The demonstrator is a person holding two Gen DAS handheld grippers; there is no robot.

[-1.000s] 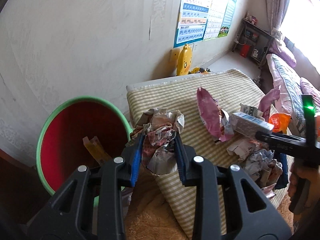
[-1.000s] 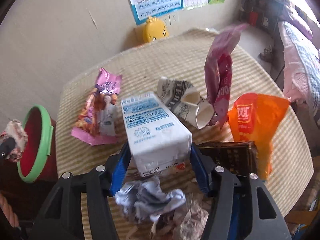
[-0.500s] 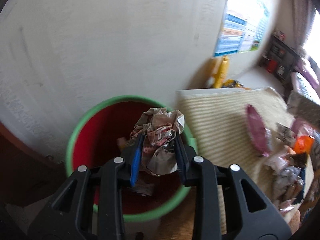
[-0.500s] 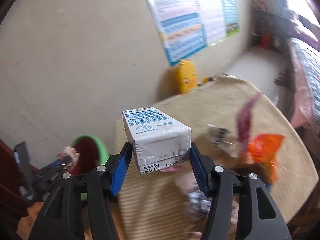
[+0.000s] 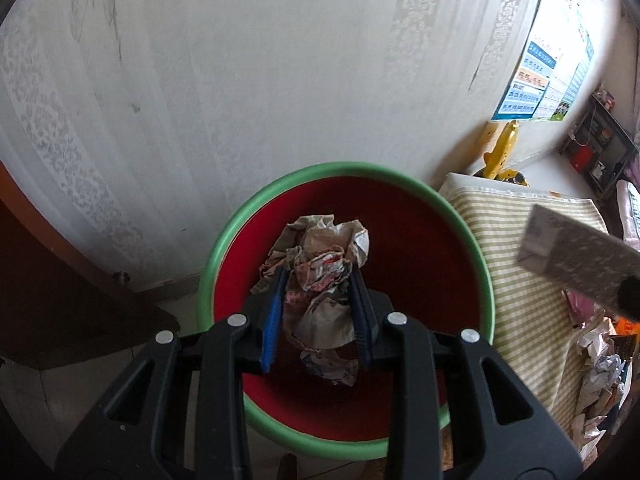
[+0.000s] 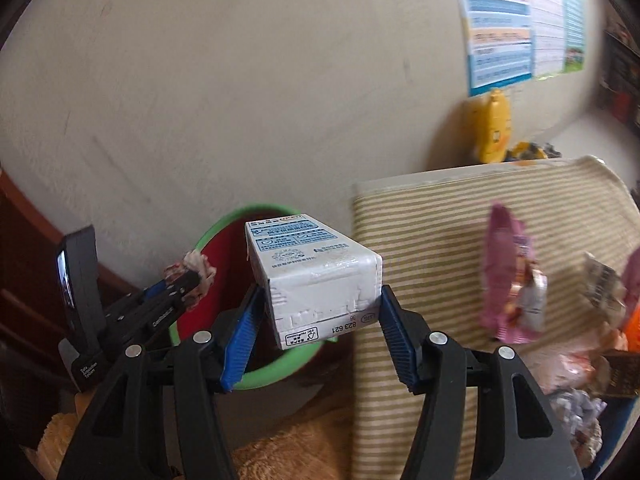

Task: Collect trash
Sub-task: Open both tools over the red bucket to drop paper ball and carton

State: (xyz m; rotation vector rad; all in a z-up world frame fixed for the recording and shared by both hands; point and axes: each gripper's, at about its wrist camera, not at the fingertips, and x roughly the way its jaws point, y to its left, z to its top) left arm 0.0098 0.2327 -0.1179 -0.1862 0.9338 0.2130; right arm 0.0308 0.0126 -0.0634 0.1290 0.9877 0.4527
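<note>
My left gripper [image 5: 318, 308] is shut on a crumpled paper wad [image 5: 320, 272] and holds it over the red bin with a green rim [image 5: 224, 248]. The same gripper [image 6: 188, 284] shows from the side in the right wrist view, over the bin [image 6: 216, 232]. My right gripper [image 6: 320, 328] is shut on a white milk carton [image 6: 316, 276] and holds it in the air between the bin and the striped table [image 6: 424, 248]. The carton [image 5: 576, 264] shows blurred at the right in the left wrist view.
A pink snack wrapper [image 6: 516, 280] lies on the striped table, with more wrappers and crumpled paper [image 6: 576, 400] at its right edge. A yellow duck toy [image 6: 492, 128] stands by the wall. Dark wooden furniture [image 5: 60, 272] is left of the bin.
My left gripper carried the paper wad from the table edge to over the bin. My right gripper lifted the carton off the table and swung it left toward the bin.
</note>
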